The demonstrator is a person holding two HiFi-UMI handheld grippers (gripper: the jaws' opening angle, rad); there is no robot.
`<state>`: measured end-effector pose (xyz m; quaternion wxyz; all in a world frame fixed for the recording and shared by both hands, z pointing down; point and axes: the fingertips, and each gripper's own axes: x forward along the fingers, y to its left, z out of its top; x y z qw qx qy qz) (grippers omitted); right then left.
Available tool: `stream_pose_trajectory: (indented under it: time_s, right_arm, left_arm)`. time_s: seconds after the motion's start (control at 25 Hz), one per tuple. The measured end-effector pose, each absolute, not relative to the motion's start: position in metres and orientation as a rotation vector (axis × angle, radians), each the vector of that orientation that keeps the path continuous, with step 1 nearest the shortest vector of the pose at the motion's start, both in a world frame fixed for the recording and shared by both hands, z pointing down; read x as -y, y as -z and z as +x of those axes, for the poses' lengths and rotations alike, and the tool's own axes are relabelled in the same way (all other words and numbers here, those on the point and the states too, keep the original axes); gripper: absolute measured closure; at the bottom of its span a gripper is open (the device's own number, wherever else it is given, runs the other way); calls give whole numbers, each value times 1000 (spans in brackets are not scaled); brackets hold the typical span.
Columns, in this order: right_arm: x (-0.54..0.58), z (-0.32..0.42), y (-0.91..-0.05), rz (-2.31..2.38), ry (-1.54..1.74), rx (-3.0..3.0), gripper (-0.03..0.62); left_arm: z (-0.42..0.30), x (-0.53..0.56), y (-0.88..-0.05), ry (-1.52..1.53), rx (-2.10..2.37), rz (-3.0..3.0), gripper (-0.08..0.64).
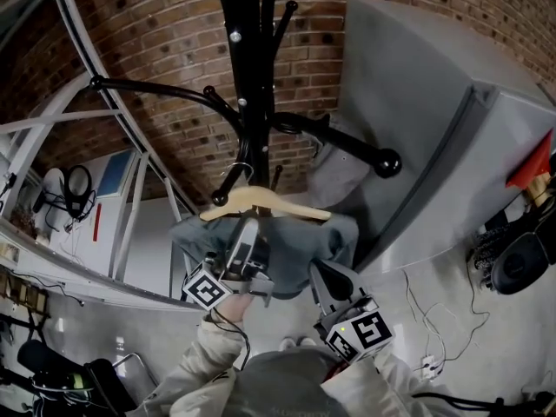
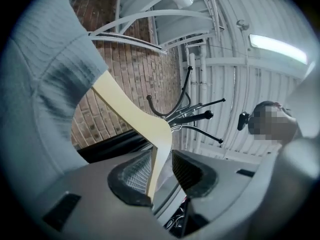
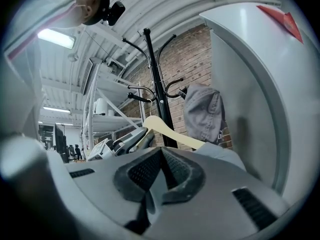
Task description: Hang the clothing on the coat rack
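A black coat rack (image 1: 248, 76) stands against the brick wall. A wooden hanger (image 1: 269, 202) carrying a grey-blue garment (image 1: 300, 246) hangs level beside its pole, its wire hook close to a lower peg. I cannot tell whether the hook rests on the peg. My left gripper (image 1: 246, 233) reaches up under the hanger's left arm. In the left gripper view the wooden arm (image 2: 135, 114) runs between the jaws of the left gripper (image 2: 161, 156), with a gap to the right pad. My right gripper (image 1: 326, 276) sits lower, just right of the garment, shut and empty (image 3: 161, 151).
A tall grey cabinet (image 1: 434, 129) stands close on the right of the rack. A grey cap (image 3: 202, 111) hangs from a rack peg on that side. White shelf framing (image 1: 52, 146) runs along the left. Cables (image 1: 426, 320) lie on the concrete floor.
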<state>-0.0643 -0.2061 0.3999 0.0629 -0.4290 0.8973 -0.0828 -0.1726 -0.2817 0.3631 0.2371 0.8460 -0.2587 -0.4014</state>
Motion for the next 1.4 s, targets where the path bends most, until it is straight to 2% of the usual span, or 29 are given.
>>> stream_pose_trajectory:
  time_s: [0.28,0.52,0.88,1.4]
  right_arm:
    - [195,-59,-406,-1228,273,-2744,568]
    - [182,-56,-417,-1165,314,-2770,568]
    - [181,-50,-422,-1146,331,-2761,569]
    - [137,-95,-418,-1184,269,-2766,569]
  left_arm:
    - [-161,255,-377,979,881,2402,464]
    - [-150,220,-397,716,1221,2533,511]
    - [-140,186,-418,410,1466,2618,551]
    - [-175,133,-431,213,1567,2695,551]
